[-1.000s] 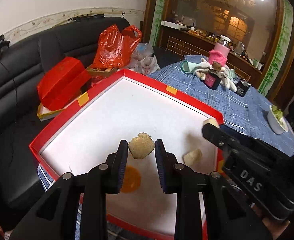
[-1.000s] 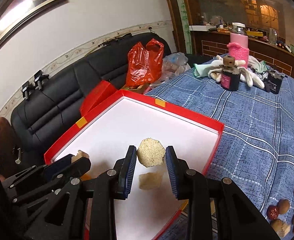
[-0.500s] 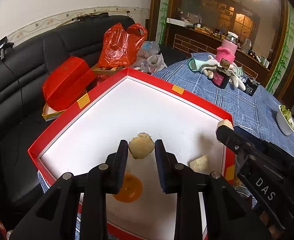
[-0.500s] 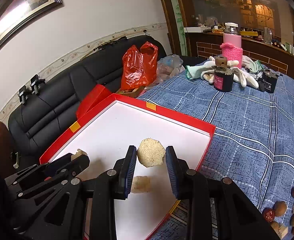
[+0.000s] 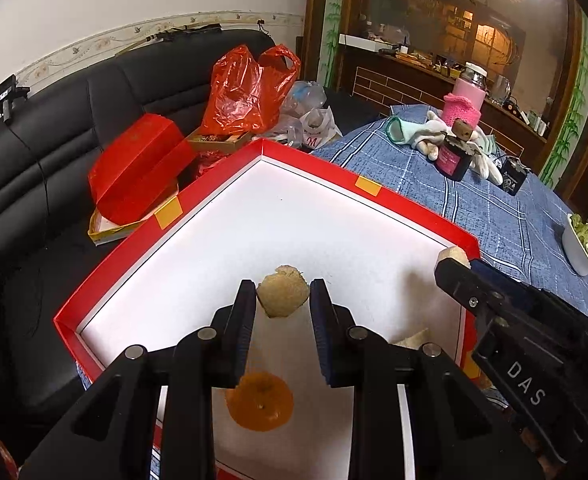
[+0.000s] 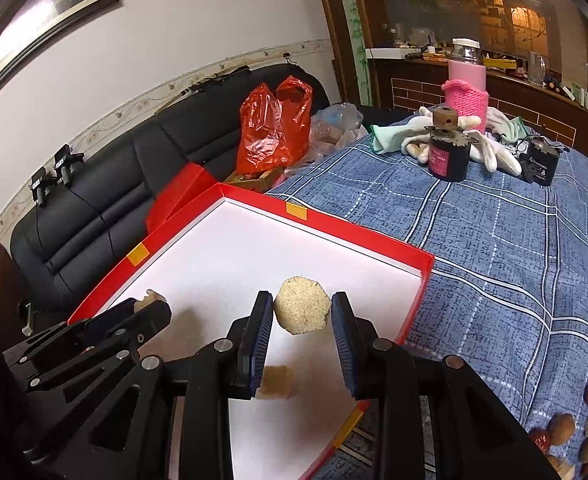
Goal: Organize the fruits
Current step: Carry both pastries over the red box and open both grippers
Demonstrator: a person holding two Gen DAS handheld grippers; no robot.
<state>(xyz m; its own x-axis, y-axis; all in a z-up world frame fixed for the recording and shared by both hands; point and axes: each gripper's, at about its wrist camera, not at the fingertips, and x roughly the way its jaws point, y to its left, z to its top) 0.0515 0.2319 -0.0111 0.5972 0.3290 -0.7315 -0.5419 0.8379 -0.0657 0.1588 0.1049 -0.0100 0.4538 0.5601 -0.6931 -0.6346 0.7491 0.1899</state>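
While both grippers hang over the red box (image 5: 322,168), the left gripper (image 5: 282,300) pinches a tan chunk (image 5: 282,295) and the right gripper (image 6: 302,314) pinches another (image 6: 302,311). Placing step, I'd say: lower and release, clear of the orange (image 5: 259,404) at 6 o'clock.
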